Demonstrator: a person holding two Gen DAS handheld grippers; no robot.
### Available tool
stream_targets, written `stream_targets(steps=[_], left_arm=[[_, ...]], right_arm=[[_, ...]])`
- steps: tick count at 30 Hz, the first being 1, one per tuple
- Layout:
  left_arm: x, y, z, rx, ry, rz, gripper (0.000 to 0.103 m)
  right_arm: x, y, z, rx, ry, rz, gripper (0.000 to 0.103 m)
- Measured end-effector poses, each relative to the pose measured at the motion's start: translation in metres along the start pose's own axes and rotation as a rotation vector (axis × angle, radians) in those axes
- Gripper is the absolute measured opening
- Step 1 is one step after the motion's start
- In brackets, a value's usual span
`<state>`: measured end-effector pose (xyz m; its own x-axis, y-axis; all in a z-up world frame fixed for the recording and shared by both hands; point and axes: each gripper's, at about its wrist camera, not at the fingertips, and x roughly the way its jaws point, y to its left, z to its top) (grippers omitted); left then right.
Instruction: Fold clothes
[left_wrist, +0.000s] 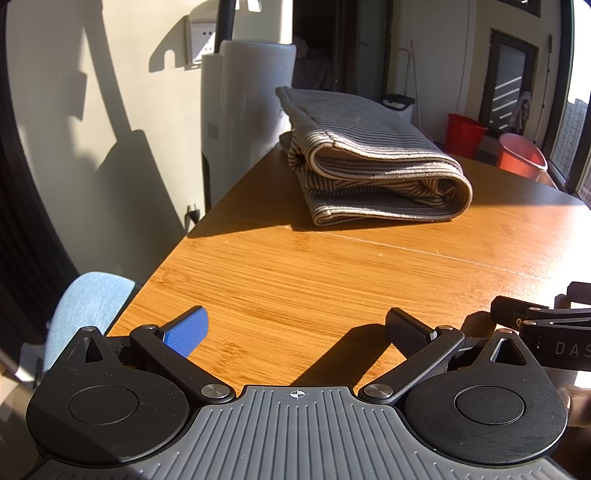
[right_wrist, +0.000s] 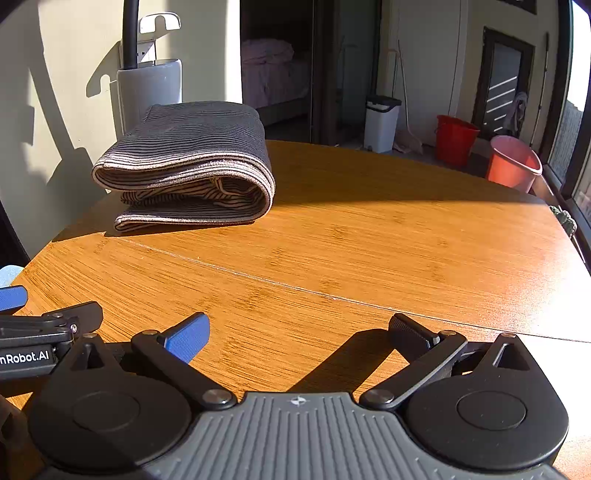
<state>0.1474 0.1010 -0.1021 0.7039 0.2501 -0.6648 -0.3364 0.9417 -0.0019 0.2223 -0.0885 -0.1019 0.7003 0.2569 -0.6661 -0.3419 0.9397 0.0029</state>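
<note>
A grey and beige striped garment (left_wrist: 369, 162) lies folded in a thick stack at the far left part of the wooden table (left_wrist: 332, 280). It also shows in the right wrist view (right_wrist: 192, 166). My left gripper (left_wrist: 295, 328) is open and empty, low over the table's near edge, well short of the garment. My right gripper (right_wrist: 299, 332) is open and empty, just right of the left one. The right gripper's body shows at the right edge of the left wrist view (left_wrist: 554, 332). The left gripper's body shows at the left edge of the right wrist view (right_wrist: 40, 332).
A white appliance (left_wrist: 251, 110) stands against the wall behind the table's left corner. A blue chair seat (left_wrist: 88, 306) sits below the table's left edge. A white bin (right_wrist: 380, 122), a red bucket (right_wrist: 454, 140) and a pink bucket (right_wrist: 513, 162) stand on the floor beyond the table.
</note>
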Motion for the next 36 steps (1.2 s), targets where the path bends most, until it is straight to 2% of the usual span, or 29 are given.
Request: stream_targets(steps=[36], left_arm=[[-0.0002,-0.0006,0.0002,0.000,-0.001,0.002,0.103]], right_arm=[[-0.0003,0.0044,-0.0011,-0.019,-0.007,0.021,0.103]])
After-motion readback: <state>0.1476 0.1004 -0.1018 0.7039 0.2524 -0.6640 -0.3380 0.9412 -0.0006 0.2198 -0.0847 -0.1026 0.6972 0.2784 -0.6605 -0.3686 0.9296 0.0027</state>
